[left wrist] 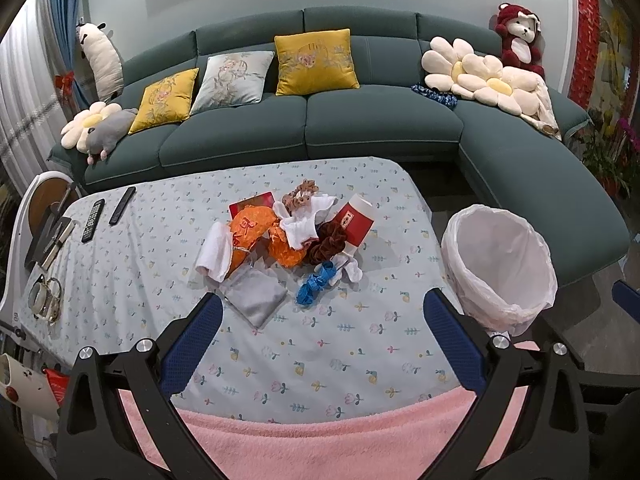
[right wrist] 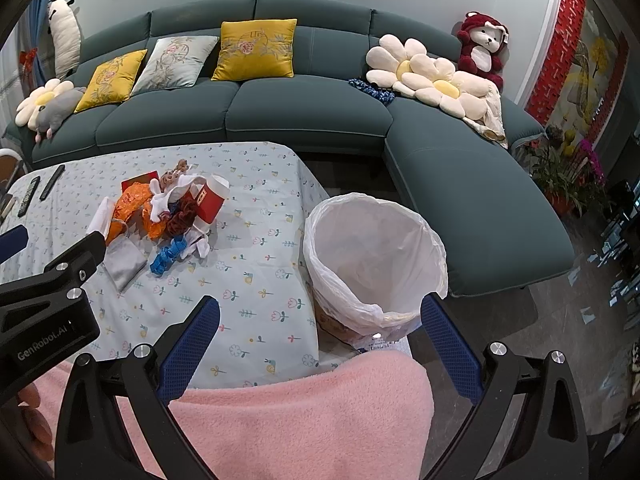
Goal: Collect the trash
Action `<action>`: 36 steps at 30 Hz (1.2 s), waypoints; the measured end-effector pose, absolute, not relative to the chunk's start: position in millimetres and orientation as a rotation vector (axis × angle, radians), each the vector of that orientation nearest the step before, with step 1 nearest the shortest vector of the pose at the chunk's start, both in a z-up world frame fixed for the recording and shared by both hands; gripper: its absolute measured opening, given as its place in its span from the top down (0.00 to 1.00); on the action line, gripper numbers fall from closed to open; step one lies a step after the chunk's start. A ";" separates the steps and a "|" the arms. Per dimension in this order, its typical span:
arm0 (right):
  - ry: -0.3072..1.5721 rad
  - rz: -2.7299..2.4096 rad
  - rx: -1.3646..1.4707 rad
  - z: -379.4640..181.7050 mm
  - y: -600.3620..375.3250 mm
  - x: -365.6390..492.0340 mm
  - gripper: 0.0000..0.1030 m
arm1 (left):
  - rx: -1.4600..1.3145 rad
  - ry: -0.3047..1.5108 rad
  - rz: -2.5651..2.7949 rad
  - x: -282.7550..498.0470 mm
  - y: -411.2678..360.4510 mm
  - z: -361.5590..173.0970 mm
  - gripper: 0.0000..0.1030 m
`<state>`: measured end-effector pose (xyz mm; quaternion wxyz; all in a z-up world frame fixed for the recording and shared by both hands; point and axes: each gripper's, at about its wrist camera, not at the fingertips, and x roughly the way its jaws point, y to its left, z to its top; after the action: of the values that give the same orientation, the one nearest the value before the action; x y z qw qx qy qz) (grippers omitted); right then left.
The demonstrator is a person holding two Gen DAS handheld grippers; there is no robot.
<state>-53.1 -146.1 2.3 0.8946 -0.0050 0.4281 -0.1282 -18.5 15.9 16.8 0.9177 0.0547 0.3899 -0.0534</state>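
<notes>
Left gripper (left wrist: 322,308) and right gripper (right wrist: 320,312) both spread wide, empty, level above floral-cloth tabletop (left wrist: 280,360) near edge; white-lined round bin (right wrist: 376,260) beside its right edge; teal sofa (left wrist: 320,120) behind.

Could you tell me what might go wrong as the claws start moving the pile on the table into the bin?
1. The pile mixes trash like the red paper cup and orange wrapper with a brown scrunchie and grey pouch; keepsakes could be binned.
2. The bin stands beside the table's edge, so light pieces may drop short.
3. Items overlap, so lifting one may drag others.
Both the left claw and the right claw are open and empty.
</notes>
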 end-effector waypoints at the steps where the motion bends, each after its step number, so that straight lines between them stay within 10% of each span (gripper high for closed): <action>1: 0.888 -0.266 -0.010 2.4 -146.4 -52.8 0.07 | 0.113 0.800 -0.110 -18.8 15.9 17.0 0.07; 36: 0.861 -0.341 -0.019 -4.7 -138.5 -41.9 0.07 | 0.025 0.867 -0.125 2.5 46.3 -4.3 0.07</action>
<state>-41.9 -138.5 -4.7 0.8946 -0.0089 0.4154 -0.1646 2.5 46.3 -4.3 0.9055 0.0121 0.4199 -0.0604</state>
